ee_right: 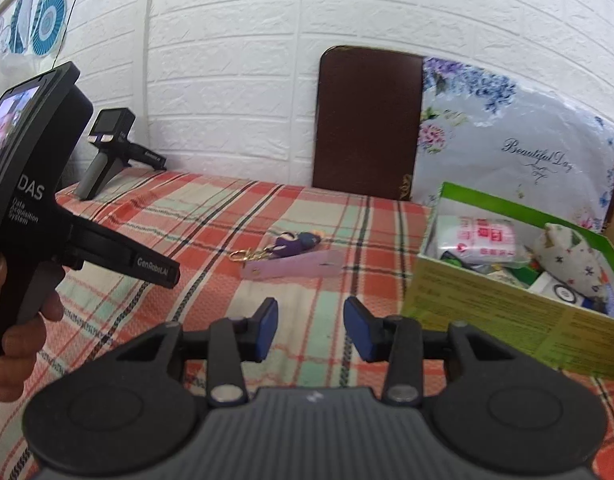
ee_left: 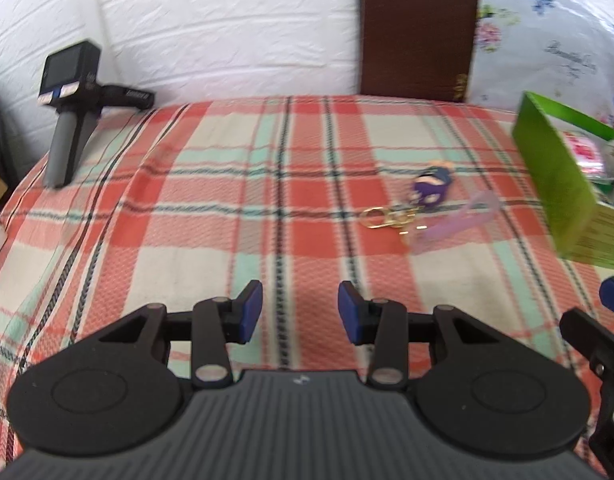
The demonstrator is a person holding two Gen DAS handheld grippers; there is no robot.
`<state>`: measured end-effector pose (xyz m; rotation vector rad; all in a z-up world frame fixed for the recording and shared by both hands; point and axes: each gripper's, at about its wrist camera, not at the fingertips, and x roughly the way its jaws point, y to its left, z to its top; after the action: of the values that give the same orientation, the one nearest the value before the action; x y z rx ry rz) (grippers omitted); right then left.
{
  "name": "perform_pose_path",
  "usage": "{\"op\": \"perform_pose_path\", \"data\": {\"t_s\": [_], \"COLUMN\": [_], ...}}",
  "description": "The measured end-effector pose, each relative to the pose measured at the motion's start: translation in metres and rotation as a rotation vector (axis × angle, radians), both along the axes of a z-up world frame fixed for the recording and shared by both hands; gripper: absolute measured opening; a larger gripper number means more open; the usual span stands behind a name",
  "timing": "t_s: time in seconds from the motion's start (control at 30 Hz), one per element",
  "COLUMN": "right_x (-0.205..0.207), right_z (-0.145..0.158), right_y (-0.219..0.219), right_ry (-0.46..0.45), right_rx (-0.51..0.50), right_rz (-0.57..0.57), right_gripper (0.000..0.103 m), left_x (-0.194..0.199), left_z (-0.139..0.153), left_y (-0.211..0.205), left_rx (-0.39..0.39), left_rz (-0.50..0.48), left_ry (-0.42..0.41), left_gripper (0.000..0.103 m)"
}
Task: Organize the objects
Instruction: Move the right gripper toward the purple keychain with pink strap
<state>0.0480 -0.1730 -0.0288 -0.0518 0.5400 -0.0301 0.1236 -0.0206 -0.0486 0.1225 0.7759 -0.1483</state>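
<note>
The left gripper (ee_left: 299, 312) hovers above the plaid bedspread (ee_left: 211, 200) with its blue-padded jaws spread apart and nothing between them. The right gripper (ee_right: 310, 328) is likewise spread wide and empty, positioned just beside the near wall of the green box (ee_right: 507, 320). Ahead of both tools, a purple keychain (ee_left: 431, 188) with a gold clasp (ee_left: 381, 216) lies flat on the bedspread, touching a lilac strap (ee_left: 455, 224); both sit left of the box and well apart from either gripper. The box contains a white-and-pink packet (ee_right: 481, 238) and a patterned fabric pouch (ee_right: 571, 260). A spare handheld gripper unit (ee_left: 73, 100) stands at the far left corner, near the white brick wall (ee_left: 227, 20)
</note>
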Motion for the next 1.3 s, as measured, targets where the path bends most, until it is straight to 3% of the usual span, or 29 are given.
{"op": "perform_pose_path", "data": {"t_s": [0.2,0.37,0.4,0.57,0.7,0.77,0.83,0.93,1.1,1.3], "right_x": [0.037,0.083,0.095,0.142,0.158,0.163,0.163,0.162,0.14,0.067], "right_z": [-0.012,-0.022,-0.024,-0.042,-0.045,-0.047,-0.046,-0.044,-0.043,-0.045], "right_y": [0.002,-0.001,-0.002,0.0,0.015,0.023,0.03,0.036,0.037,0.03], "right_ry": [0.066,0.094,0.106,0.193,0.169,0.163,0.141,0.134,0.129,0.129], "right_rx": [0.075,0.097,0.11,0.156,0.111,0.075,0.044,0.017,0.021,0.054], "right_rz": [0.012,-0.005,-0.008,-0.006,-0.009,-0.004,0.031,0.064,0.122,0.215], "right_gripper": [0.045,0.074,0.085,0.09,0.091,0.083,0.047,0.029,0.028,0.028], "left_x": [0.014,0.019,0.02,0.023,0.024,0.024,0.024,0.024,0.022,0.01], "left_z": [-0.01,-0.009,-0.009,-0.01,-0.009,-0.01,-0.01,-0.01,-0.01,-0.009], "left_y": [0.019,0.026,0.028,0.034,0.037,0.038,0.039,0.04,0.039,0.033], "left_rx": [-0.007,0.002,-0.001,-0.001,-0.004,-0.004,-0.003,-0.001,0.003,0.0], "left_rz": [0.043,0.061,0.067,0.083,0.091,0.093,0.094,0.095,0.101,0.08], "left_ry": [0.023,0.009,0.009,0.005,0.007,0.006,0.006,0.005,0.008,0.025], "left_gripper": [0.044,0.049,0.049,0.05,0.051,0.052,0.052,0.052,0.052,0.053]}}
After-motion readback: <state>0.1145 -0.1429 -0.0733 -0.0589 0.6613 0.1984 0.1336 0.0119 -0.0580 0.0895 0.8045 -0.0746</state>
